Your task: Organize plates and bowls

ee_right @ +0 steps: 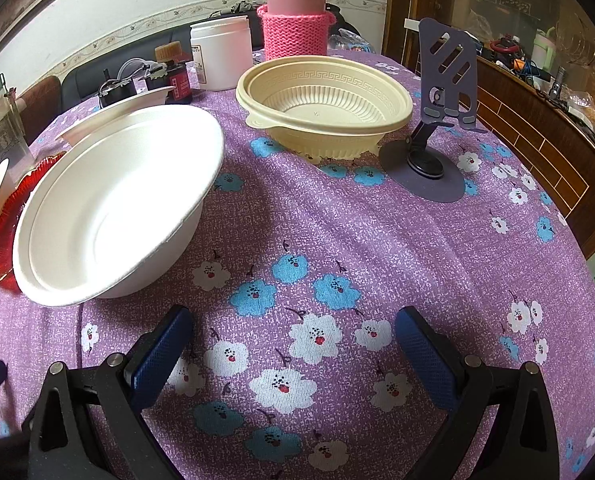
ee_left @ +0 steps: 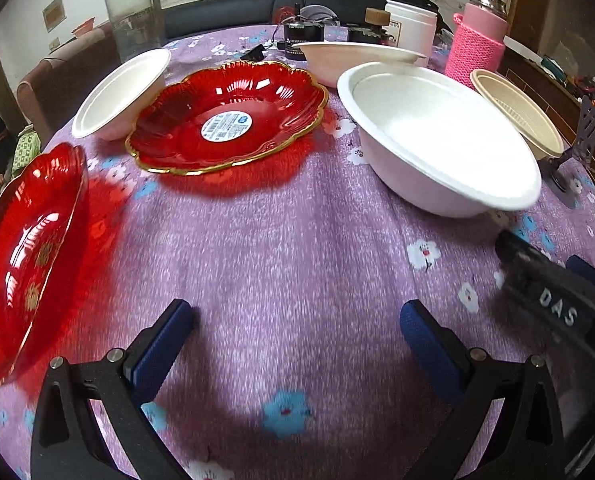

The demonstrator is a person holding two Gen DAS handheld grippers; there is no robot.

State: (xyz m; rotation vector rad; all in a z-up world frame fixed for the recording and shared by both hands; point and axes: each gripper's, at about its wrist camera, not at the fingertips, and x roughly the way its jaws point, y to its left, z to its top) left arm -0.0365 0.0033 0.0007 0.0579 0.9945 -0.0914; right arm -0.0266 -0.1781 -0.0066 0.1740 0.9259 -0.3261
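Observation:
In the left wrist view, a red gold-rimmed plate [ee_left: 227, 114] sits mid-table, and a second red plate [ee_left: 29, 256] lies at the left edge. White bowls sit at the far left [ee_left: 123, 92], at the back [ee_left: 357, 58] and at the right [ee_left: 437, 136]. A cream plastic bowl [ee_left: 517, 112] is beyond. My left gripper [ee_left: 297, 320] is open and empty over bare cloth. The right gripper's body [ee_left: 557, 308] shows at its right. In the right wrist view, my right gripper [ee_right: 293, 328] is open and empty, just in front of the large white bowl [ee_right: 117, 208] and the cream bowl [ee_right: 325, 108].
A purple floral cloth [ee_right: 337, 240] covers the round table. A purple phone stand [ee_right: 441, 120] stands right of the cream bowl. A pink knitted flask [ee_right: 295, 20], a white jar [ee_right: 221, 54], a clear jar [ee_left: 133, 16] and small dark bottles [ee_right: 175, 76] line the back.

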